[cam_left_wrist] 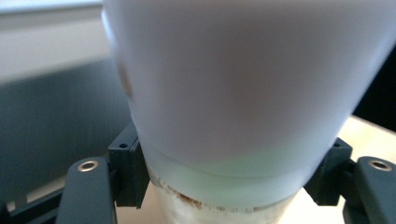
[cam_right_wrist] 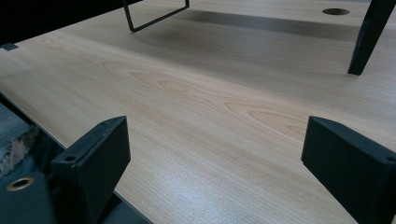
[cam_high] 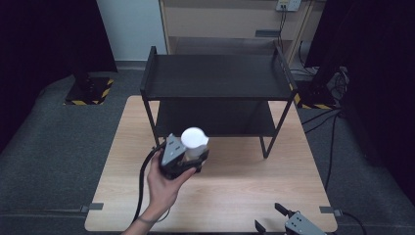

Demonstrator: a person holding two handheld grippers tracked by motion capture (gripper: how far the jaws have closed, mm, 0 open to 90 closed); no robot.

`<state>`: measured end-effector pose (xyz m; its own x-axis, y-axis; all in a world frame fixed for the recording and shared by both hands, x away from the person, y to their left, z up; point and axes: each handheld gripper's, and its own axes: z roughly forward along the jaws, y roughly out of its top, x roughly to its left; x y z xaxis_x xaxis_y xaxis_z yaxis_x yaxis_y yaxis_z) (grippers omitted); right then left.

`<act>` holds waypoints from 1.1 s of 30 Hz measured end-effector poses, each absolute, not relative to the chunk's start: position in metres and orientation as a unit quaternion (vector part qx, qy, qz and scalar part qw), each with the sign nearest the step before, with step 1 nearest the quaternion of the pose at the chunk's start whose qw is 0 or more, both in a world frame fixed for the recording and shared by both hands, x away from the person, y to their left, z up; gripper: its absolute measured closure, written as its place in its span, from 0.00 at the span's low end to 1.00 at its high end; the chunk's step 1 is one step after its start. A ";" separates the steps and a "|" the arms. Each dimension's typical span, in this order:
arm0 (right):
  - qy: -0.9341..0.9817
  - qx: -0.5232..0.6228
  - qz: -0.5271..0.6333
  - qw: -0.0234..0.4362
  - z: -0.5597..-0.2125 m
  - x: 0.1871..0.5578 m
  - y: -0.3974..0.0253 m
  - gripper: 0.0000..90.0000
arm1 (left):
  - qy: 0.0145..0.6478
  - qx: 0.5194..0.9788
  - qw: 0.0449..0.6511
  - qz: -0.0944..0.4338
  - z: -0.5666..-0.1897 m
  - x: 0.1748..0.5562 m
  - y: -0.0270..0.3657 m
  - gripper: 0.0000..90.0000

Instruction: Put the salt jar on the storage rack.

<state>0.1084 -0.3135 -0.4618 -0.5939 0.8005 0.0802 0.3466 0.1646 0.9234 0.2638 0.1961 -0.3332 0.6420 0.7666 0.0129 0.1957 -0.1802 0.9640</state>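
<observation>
I see left gripper (cam_high: 192, 157) clamped on upright white cup (cam_high: 195, 139), just before black shelf rack (cam_high: 215, 78). Right gripper (cam_high: 276, 219) spread wide, holding nothing, well apart.

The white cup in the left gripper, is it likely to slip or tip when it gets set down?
The cup looks smooth, so it may slip in the left gripper. It widens upward from a narrower base, so it could tip if nudged. Probably light and fairly stiff.

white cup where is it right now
In the high view the white cup sits clamped in the left gripper, held above the wooden table just in front of the black shelf rack's lower left side.
</observation>
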 end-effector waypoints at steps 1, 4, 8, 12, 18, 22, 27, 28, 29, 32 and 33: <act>0.730 0.392 0.514 0.222 -0.462 0.108 -0.314 0.09 | 0.336 0.714 0.549 0.276 -0.330 0.275 0.183 0.33; 0.728 0.393 0.515 0.223 -0.462 0.107 -0.314 0.09 | 0.341 0.703 0.551 0.294 -0.329 0.294 0.165 0.33; 0.727 0.393 0.516 0.223 -0.462 0.107 -0.315 0.09 | 0.347 0.699 0.543 0.309 -0.330 0.305 0.151 0.33; 0.728 0.391 0.517 0.222 -0.462 0.108 -0.315 0.09 | 0.366 0.688 0.541 0.316 -0.343 0.318 0.139 0.33; 0.727 0.392 0.518 0.222 -0.463 0.109 -0.316 0.09 | 0.385 0.675 0.539 0.325 -0.352 0.327 0.133 0.33; 0.727 0.394 0.518 0.221 -0.463 0.109 -0.317 0.09 | 0.387 0.669 0.544 0.328 -0.356 0.331 0.132 0.33; 0.728 0.394 0.517 0.219 -0.463 0.111 -0.316 0.09 | 0.383 0.654 0.556 0.342 -0.369 0.336 0.125 0.33; 0.728 0.393 0.517 0.219 -0.463 0.111 -0.316 0.09 | 0.383 0.649 0.559 0.347 -0.372 0.336 0.123 0.33; 0.728 0.393 0.517 0.219 -0.463 0.111 -0.316 0.09 | 0.384 0.642 0.565 0.348 -0.375 0.337 0.122 0.33; 0.728 0.394 0.516 0.220 -0.463 0.110 -0.317 0.09 | 0.380 0.627 0.578 0.358 -0.386 0.338 0.120 0.33; 0.727 0.394 0.517 0.220 -0.463 0.110 -0.317 0.09 | 0.378 0.626 0.579 0.359 -0.388 0.338 0.120 0.33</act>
<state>0.1101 -0.3168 -0.4633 -0.5923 0.8011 0.0865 0.3456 0.1555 0.9254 0.3380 0.1202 -0.3880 0.4562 0.8898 0.0111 0.0585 -0.0424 0.9974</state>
